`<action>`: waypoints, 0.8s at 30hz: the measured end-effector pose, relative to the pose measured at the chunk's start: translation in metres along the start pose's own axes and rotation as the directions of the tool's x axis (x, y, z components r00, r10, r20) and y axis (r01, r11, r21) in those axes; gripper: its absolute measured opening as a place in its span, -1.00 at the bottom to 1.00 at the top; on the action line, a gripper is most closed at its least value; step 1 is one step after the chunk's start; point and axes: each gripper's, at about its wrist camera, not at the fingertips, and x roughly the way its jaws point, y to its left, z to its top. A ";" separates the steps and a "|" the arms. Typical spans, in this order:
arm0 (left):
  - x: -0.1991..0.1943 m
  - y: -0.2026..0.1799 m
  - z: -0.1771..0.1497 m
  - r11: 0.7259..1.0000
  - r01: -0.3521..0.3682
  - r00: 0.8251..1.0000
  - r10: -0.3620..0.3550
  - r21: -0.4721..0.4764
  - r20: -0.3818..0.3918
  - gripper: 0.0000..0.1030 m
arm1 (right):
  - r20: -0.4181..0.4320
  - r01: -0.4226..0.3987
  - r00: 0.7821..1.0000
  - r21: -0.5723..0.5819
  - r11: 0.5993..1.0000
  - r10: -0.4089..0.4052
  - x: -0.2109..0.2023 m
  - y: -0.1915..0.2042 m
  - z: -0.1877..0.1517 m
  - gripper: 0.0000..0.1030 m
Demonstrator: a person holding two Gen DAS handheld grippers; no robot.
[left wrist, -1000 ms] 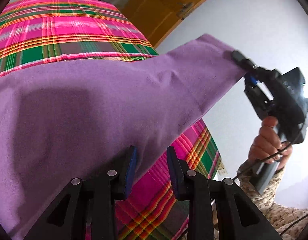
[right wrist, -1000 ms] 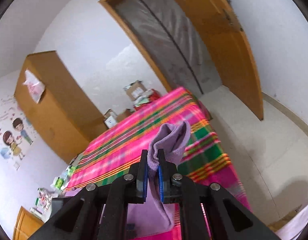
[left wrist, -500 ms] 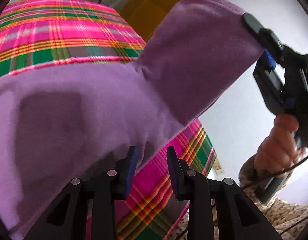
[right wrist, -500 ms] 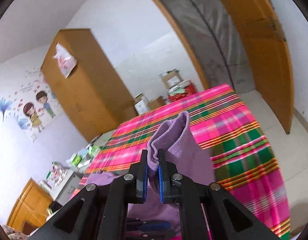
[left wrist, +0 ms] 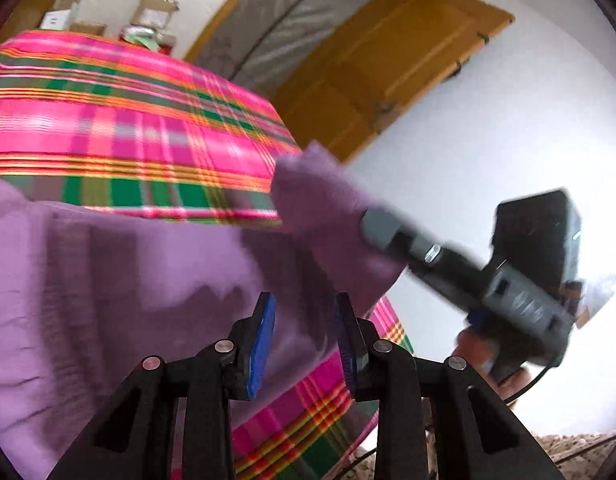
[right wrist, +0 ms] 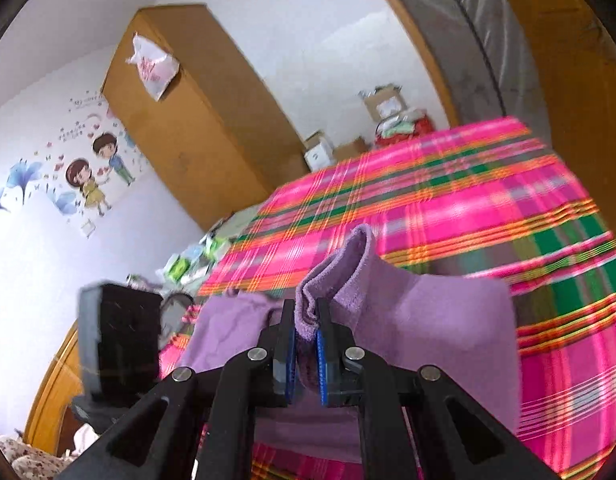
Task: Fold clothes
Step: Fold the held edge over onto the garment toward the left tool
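Observation:
A purple garment (left wrist: pixel 120 280) lies spread on the pink plaid bed cover (left wrist: pixel 120 128). At the bottom of the left wrist view my left gripper (left wrist: pixel 304 340) stands open, with a plain gap between its blue pads and the purple cloth lying beneath that gap. My right gripper (right wrist: pixel 306 320) is shut on a bunched corner of the purple garment (right wrist: pixel 420 320), which stands up in a fold between its pads. In the left wrist view the right gripper (left wrist: pixel 368 224), blurred, holds that corner lifted over the garment's right side.
A person's hand (left wrist: pixel 480 348) grips the right tool. A wooden wardrobe (right wrist: pixel 196 120) stands beyond the bed, with cardboard boxes (right wrist: pixel 384 104) beside it and clutter (right wrist: pixel 196 256) at the bedside. An open wooden door (left wrist: pixel 388 60) is at the right.
The right gripper swung the purple corner down and inward over the garment, its view turning toward the wardrobe. The left gripper rose and tilted, bringing more of the bed and door into view.

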 end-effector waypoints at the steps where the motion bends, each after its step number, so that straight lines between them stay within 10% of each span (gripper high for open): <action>1: -0.003 0.003 0.001 1.000 -0.012 1.000 0.012 -0.005 0.012 -0.40 | -0.014 -0.002 1.000 0.004 1.000 0.002 0.005 0.001 -0.003 -0.83; 24: -0.038 0.059 0.000 0.988 -0.092 0.990 0.104 -0.125 0.092 -0.40 | -0.221 0.008 0.975 -0.043 0.999 -0.018 0.088 0.017 -0.051 -0.83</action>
